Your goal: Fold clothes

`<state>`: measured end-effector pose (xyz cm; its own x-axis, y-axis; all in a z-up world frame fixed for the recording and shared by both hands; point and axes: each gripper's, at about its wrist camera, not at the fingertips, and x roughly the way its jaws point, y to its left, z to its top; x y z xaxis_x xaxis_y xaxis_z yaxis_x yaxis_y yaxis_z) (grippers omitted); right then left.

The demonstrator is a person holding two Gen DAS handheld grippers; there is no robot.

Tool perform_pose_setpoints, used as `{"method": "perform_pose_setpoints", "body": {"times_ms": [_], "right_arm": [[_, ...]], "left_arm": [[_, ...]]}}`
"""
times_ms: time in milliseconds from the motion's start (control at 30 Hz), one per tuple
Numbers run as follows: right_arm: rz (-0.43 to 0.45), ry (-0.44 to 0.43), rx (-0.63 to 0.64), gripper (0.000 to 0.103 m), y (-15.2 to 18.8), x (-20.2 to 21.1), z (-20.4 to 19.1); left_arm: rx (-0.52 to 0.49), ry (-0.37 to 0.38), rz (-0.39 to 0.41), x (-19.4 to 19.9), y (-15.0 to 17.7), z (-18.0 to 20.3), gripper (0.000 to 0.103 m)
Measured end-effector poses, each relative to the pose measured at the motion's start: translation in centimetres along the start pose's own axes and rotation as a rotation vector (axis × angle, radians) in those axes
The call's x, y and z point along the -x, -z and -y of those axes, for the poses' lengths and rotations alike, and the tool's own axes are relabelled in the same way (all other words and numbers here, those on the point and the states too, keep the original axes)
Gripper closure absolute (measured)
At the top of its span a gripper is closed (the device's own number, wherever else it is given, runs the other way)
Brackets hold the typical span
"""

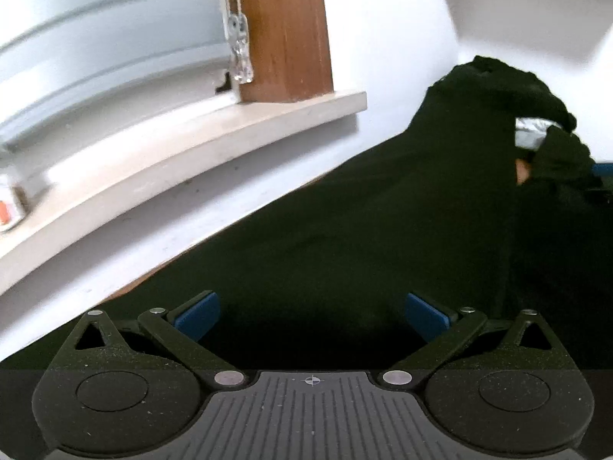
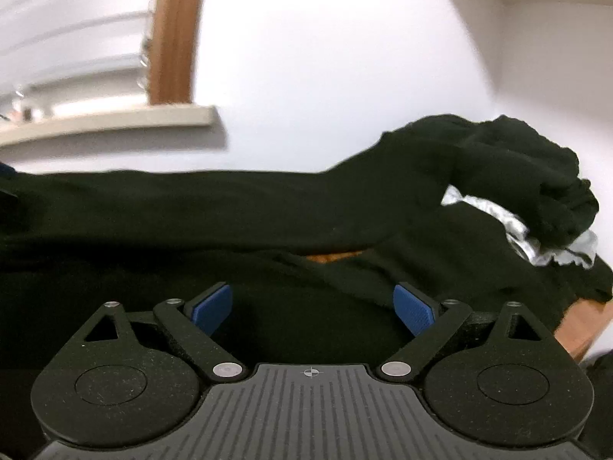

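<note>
Lying beneath open jaws: black garment point(image 2: 230, 207)

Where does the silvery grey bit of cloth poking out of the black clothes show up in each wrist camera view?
Left wrist: silvery cloth at the far right, upper half, under the bunched black garment.
Right wrist: right of centre, mid-height, beneath the same bunch.
Shared landmark: the wooden window frame above the sill.

Both wrist views low, close over black garment point(image 1: 345, 230), facing white wall point(image 2: 325, 76)
</note>
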<state>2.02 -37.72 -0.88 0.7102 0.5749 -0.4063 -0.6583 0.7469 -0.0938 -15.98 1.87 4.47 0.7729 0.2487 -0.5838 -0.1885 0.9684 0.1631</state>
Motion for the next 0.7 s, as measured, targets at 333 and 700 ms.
{"method": "perform_pose_setpoints", "body": {"times_ms": [333,700], "right_arm": [[0.043,0.033,-0.037,0.043,1.4,4.5,2.1],[-0.039,0.042,0.179,0.042,-0.6,-2.5,3.1]], "left_arm": [[0.038,0.048,0.094,5.8,1.6,4.6,0.051],[-0.068,0.099,-0.014,4.5,3.2,7.0,0.036]]}}
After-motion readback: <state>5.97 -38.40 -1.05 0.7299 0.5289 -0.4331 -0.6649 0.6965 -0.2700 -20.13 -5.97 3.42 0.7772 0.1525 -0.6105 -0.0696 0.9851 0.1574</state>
